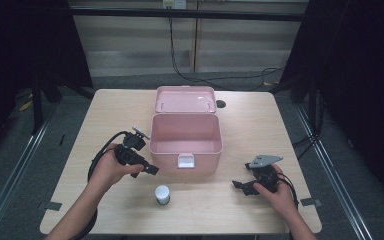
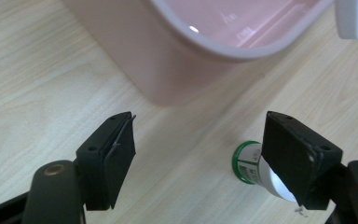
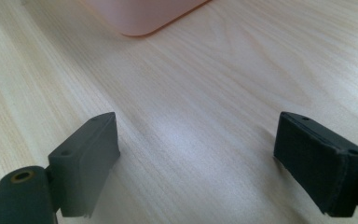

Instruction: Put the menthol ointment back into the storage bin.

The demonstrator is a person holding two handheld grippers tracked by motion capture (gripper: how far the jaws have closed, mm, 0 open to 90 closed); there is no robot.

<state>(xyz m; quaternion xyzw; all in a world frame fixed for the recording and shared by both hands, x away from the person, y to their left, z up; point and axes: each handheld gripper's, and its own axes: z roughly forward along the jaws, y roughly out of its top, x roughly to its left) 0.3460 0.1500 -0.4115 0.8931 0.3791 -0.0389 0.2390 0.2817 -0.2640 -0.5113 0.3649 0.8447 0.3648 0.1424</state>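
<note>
Pink storage box (image 1: 185, 140) sits open mid-table; the small green-banded bottle (image 1: 162, 194) stands just before it. Both tools, left tool (image 1: 152, 169) and right tool (image 1: 238, 185), gape empty. A careless approach could topple the bottle.

No legible text on bottle (image 2: 251, 163) label.
</note>
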